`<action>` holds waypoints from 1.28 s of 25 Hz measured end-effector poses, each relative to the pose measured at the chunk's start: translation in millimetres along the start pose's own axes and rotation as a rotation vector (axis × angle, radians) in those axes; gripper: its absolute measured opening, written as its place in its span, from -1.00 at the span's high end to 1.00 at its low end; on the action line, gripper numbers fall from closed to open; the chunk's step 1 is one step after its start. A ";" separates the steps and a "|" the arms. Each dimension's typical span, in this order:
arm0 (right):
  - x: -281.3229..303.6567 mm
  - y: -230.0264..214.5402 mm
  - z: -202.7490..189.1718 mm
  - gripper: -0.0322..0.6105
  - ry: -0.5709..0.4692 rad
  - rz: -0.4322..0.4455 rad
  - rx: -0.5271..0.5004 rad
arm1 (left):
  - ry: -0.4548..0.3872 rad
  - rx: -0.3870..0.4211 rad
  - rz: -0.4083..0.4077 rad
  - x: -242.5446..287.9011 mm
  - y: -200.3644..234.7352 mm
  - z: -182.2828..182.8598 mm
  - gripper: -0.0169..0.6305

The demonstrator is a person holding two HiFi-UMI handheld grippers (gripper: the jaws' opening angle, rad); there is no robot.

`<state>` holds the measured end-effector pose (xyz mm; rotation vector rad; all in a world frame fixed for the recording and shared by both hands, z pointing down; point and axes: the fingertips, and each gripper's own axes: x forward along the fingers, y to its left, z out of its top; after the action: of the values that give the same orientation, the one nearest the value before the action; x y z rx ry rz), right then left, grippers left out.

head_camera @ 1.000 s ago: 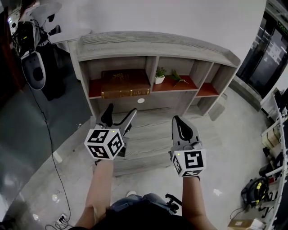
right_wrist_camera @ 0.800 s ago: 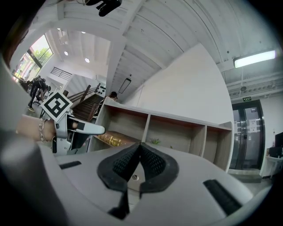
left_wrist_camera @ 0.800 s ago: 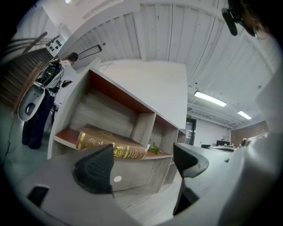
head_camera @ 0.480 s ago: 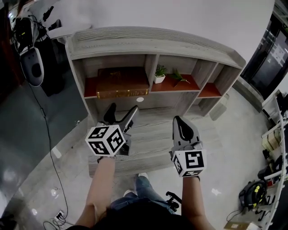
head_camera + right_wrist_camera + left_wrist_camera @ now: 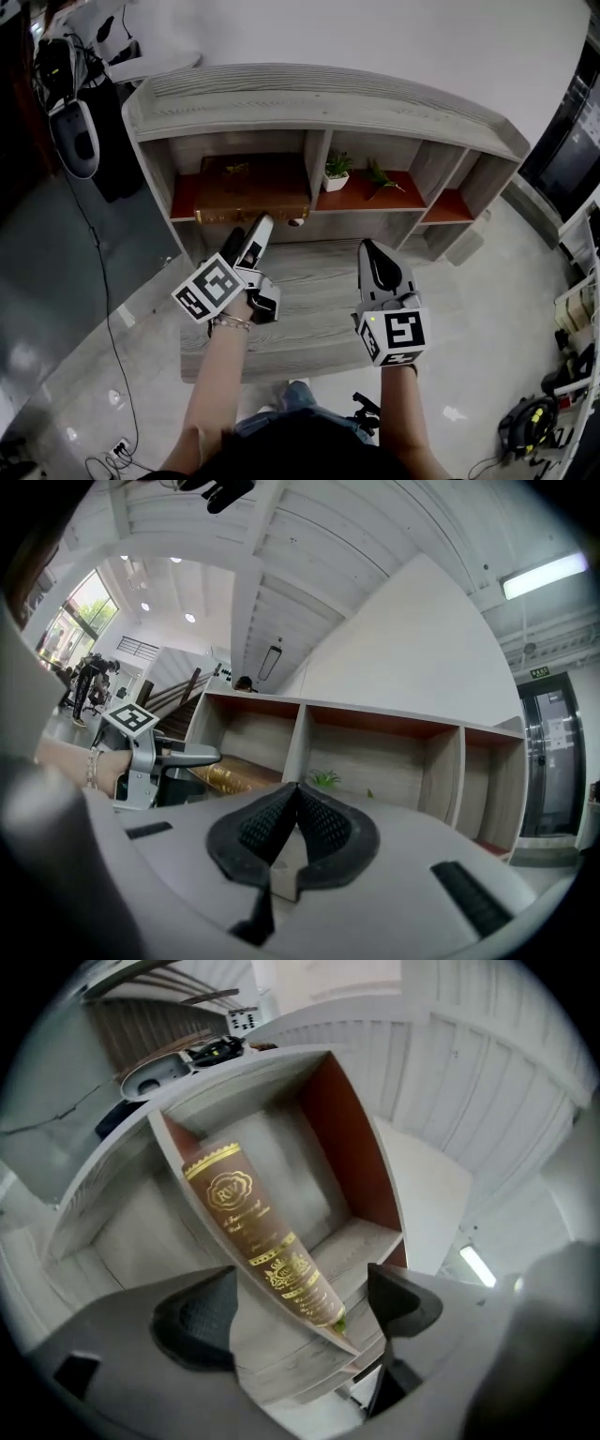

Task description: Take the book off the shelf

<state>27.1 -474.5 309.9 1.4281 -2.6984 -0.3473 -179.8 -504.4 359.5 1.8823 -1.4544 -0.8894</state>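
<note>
A brown book with gold print lies flat in the left compartment of the grey shelf unit, spine facing out. My left gripper is rolled on its side just below and in front of that compartment, jaws open. In the left gripper view the book's spine runs diagonally in line with the gap of the left gripper, still apart from both jaws. My right gripper hovers over the lower ledge, shut on nothing. The right gripper view shows the right gripper with its pads pressed together.
A small potted plant and a green sprig sit in the middle compartment. The right compartment holds nothing. A wide grey ledge juts out below the shelf. A grey device and a cable are at the left.
My left gripper has rolled onto its side and moved up toward the book's compartment. The right gripper has stayed in place, shut.
</note>
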 end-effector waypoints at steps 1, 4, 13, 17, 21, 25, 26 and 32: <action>4.8 -2.5 -1.0 0.85 -0.001 0.005 0.001 | -0.015 -0.046 -0.005 4.4 2.2 2.0 -0.38; 19.1 -10.3 -1.6 0.85 -0.011 0.015 0.003 | -0.053 -0.146 -0.006 16.4 10.3 8.5 -0.38; 57.8 -24.6 -4.8 0.85 -0.033 0.053 0.005 | -0.143 -0.405 0.047 46.2 46.1 19.1 -0.38; 71.0 -31.2 -8.0 0.85 -0.034 0.060 0.010 | -0.189 -0.507 0.067 57.3 59.3 22.1 -0.38; 79.0 -33.2 -9.7 0.85 -0.034 0.070 0.015 | -0.223 -0.552 0.081 63.7 62.2 25.9 -0.38; 83.8 -31.8 -8.6 0.85 -0.041 0.081 0.016 | -0.249 -0.572 0.123 65.4 65.5 28.4 -0.36; 84.4 -30.7 -8.3 0.85 -0.042 0.083 0.016 | -0.252 -0.574 0.137 65.0 66.4 29.0 -0.30; 83.4 -25.7 -6.0 0.85 -0.043 0.092 0.012 | -0.227 -0.577 0.188 62.5 64.2 30.2 0.03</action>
<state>1.6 -558.1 306.2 1.3084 -2.7934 -0.3608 -229.7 -581.4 382.5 1.2341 -1.2900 -1.2937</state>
